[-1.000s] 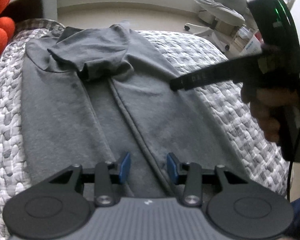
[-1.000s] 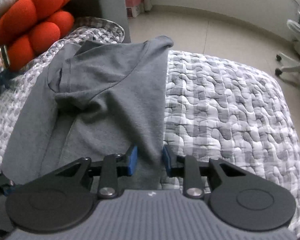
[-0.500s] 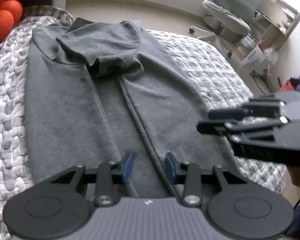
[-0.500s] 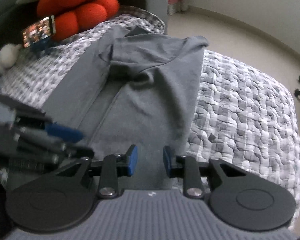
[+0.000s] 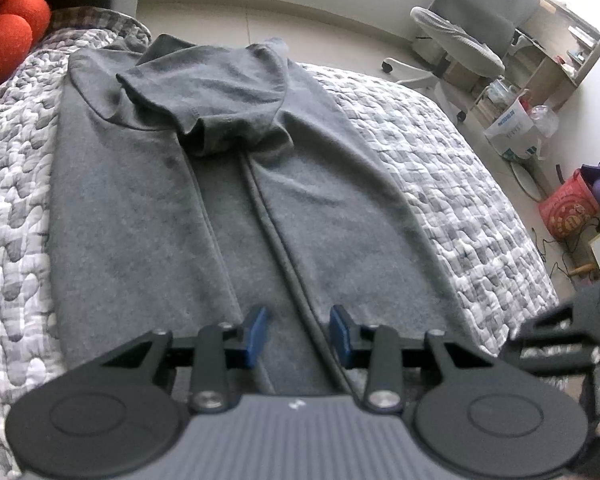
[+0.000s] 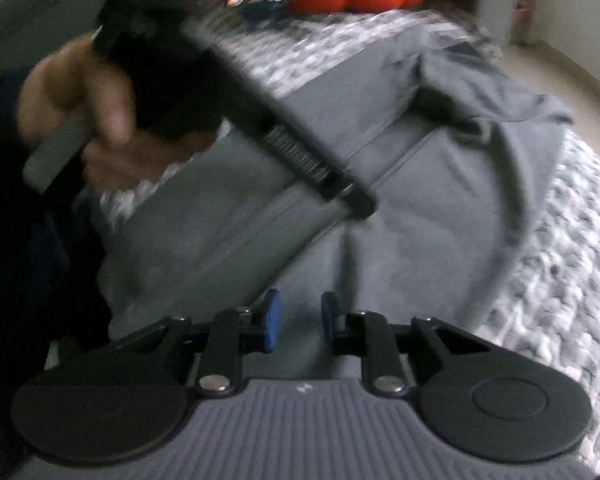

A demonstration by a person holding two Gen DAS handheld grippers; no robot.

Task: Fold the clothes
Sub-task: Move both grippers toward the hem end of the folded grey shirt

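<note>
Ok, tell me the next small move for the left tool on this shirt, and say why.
Probably lower the left tool onto the near hem of the grey shirt and close on it. Both sides are already folded in, their edges meeting along the middle, and the sleeves lie on top at the far end. The pads stand apart above the cloth, gripping nothing.

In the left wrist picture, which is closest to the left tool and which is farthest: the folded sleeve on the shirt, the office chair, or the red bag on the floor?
From the left tool:
1. Folded sleeve, straight ahead on the gray shirt.
2. Red bag, on the floor past the bed's right side.
3. Office chair, far right by the desk.
</note>
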